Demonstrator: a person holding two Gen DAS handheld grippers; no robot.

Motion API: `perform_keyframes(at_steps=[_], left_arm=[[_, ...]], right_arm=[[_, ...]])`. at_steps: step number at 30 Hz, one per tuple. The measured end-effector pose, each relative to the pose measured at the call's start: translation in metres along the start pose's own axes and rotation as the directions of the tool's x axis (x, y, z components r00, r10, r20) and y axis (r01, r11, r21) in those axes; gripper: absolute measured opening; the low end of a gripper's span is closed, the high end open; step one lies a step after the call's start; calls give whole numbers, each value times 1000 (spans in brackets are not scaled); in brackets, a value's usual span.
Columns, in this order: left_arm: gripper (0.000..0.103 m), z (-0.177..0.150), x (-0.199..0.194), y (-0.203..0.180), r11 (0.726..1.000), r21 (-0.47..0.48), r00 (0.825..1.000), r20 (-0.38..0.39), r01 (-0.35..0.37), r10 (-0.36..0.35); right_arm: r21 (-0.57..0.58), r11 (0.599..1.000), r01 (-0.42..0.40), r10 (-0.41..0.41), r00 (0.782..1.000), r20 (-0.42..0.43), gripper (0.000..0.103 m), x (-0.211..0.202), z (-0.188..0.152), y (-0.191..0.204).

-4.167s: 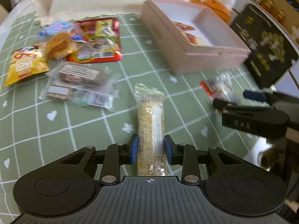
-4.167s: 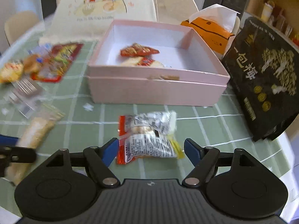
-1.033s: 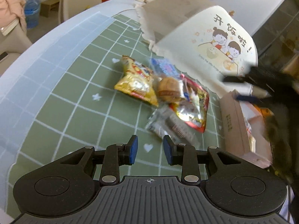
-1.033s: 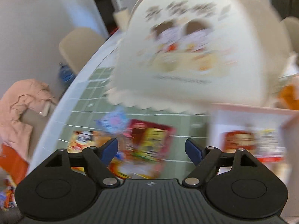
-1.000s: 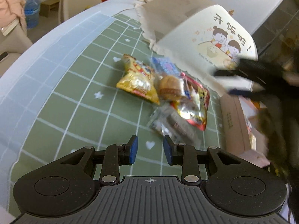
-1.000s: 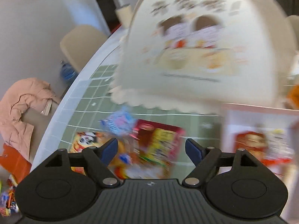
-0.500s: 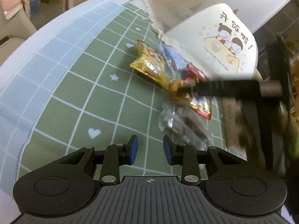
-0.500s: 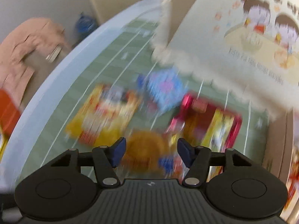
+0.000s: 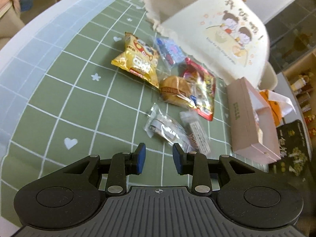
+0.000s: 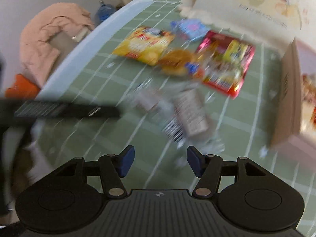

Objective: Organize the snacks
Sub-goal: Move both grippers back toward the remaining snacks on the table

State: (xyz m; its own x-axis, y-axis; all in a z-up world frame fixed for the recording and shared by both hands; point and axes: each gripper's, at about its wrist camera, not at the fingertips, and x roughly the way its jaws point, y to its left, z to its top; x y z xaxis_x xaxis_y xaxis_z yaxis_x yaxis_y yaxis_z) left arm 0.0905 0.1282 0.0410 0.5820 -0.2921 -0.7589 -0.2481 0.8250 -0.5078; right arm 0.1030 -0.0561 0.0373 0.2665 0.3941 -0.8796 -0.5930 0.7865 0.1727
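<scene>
We see the left gripper [image 9: 159, 159] hanging over bare green tablecloth [image 9: 59, 98], jaws narrowly parted, nothing between them. Right gripper [image 10: 161, 163]: jaws have just been closing, now parted and empty. The snack pile [image 9: 173, 90] lies ahead, well inside the table's rim [image 9: 29, 31]; the pink box [image 9: 248, 122] sits right of it, clear cloth to the left.

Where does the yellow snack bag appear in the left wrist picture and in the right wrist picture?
Left wrist view: the yellow snack bag lies above the middle, left of the round bun.
Right wrist view: the same bag lies in the upper middle, blurred, again left of the bun.
Shared landmark: the red packet lies to the right of the bun in both.
</scene>
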Motion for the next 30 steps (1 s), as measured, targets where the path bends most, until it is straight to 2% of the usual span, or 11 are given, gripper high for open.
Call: perform_keyframes(at_steps=[5, 10, 14, 15, 19, 20, 21, 23, 26, 28, 30], left_arm=[[34, 18, 25, -18, 996, 23, 996, 14, -85, 85], [36, 30, 49, -50, 969, 183, 986, 30, -169, 166], [40, 22, 57, -73, 889, 405, 977, 68, -213, 204], [43, 20, 55, -75, 870, 440, 974, 72, -223, 213], [44, 11, 42, -68, 804, 516, 955, 123, -294, 270], [43, 13, 39, -63, 803, 513, 952, 129, -303, 277], [39, 15, 33, -57, 818, 495, 956, 128, -294, 265], [39, 24, 22, -51, 850, 472, 972, 133, -233, 193], [39, 46, 18, -61, 865, 477, 986, 132, -154, 103], [39, 67, 24, -69, 885, 456, 989, 144, -99, 37], [39, 86, 38, -78, 892, 442, 986, 165, -96, 24]], right_arm=[[-40, 991, 129, -127, 990, 63, 60, -17, -26, 13], [-30, 977, 210, -207, 975, 77, 64, -29, -49, 2], [24, 970, 240, -241, 968, 75, 64, -37, -60, -15], [42, 970, 239, -242, 967, 80, 64, -40, -63, -18], [118, 964, 239, -250, 964, 90, 67, -46, -70, -33], [132, 962, 241, -253, 963, 90, 67, -45, -71, -36], [153, 959, 240, -256, 963, 90, 67, -45, -73, -40], [184, 956, 228, -248, 964, 91, 67, -43, -76, -44], [234, 951, 204, -228, 970, 79, 67, -39, -81, -49], [255, 948, 189, -213, 974, 72, 67, -36, -84, -50], [249, 950, 189, -213, 974, 72, 67, -35, -86, -47]])
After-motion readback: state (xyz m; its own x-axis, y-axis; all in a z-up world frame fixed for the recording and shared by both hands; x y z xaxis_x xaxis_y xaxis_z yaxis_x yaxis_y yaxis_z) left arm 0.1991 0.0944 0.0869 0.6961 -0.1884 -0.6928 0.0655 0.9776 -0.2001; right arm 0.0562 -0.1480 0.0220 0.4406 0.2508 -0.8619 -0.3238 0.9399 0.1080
